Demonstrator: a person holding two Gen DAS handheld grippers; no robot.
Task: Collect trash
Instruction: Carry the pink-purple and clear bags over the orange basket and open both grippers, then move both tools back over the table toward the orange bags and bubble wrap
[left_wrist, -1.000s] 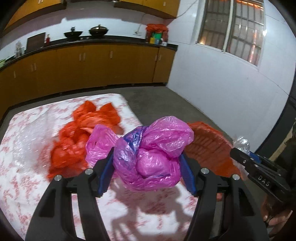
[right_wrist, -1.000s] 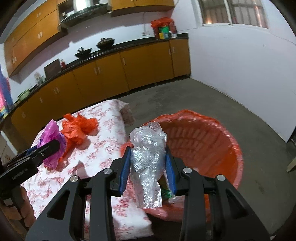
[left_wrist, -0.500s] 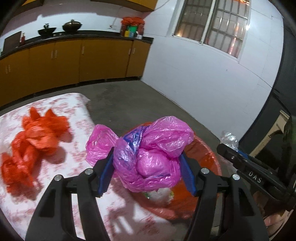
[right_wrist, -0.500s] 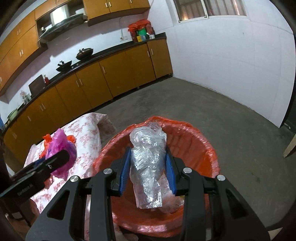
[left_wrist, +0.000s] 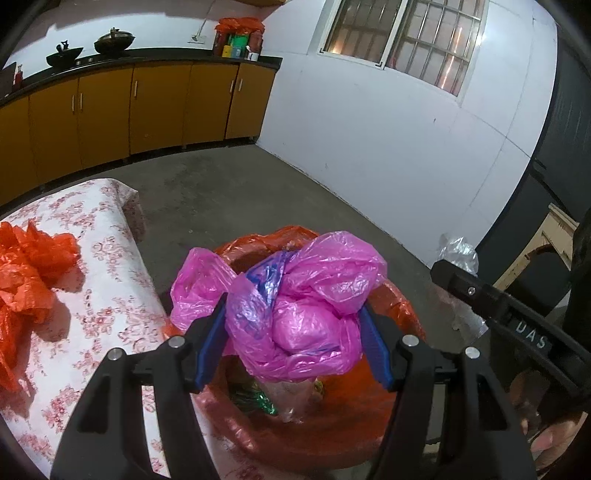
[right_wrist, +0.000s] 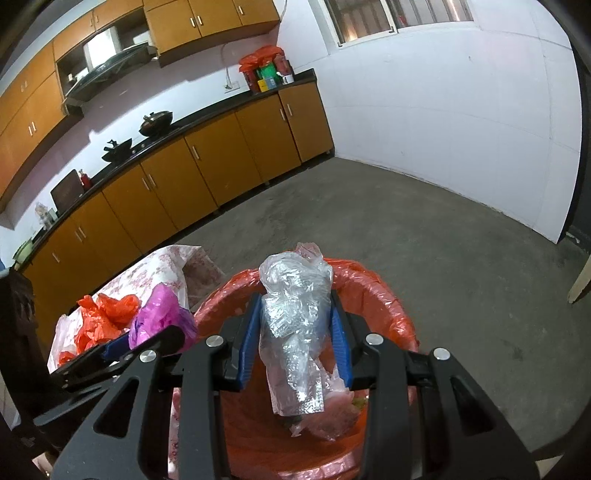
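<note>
Trash sits in both tools at once, above an orange-lined bin (left_wrist: 399, 306). At far left in the left wrist view, crumpled orange bags (left_wrist: 26, 273) lie on the table (left_wrist: 110, 280), which wears a white cloth with red flowers. Just right of the table edge stands the bin, its orange liner (right_wrist: 373, 295) folded over the rim. The left gripper (left_wrist: 291, 332) is clamped on a pink bag (left_wrist: 303, 310), a crumpled bundle with a blue-violet streak across its top; the blue pads (left_wrist: 212, 332) press into it from both sides. The bundle hangs over the bin mouth, apart from what lies below. Inside the bin, under the bundle, lie some green foil (left_wrist: 255, 400) and pale plastic. Farther right, the right gripper (left_wrist: 454, 266) shows side-on, with a tuft of clear plastic at its tip.

In the right wrist view, the orange bags (right_wrist: 99, 317) and the pink bag (right_wrist: 162, 317) show at left, the pink one in the left gripper (right_wrist: 147, 339), beside the bin rim. In the middle, the right gripper (right_wrist: 295, 336) is closed on a wad of clear wrap (right_wrist: 295, 321), bubble-textured and upright, its lower end dangling into the bin over more pale plastic. Behind, brown cabinets (right_wrist: 207, 166) run along the wall, with two woks (right_wrist: 155, 122) on the dark counter
</note>
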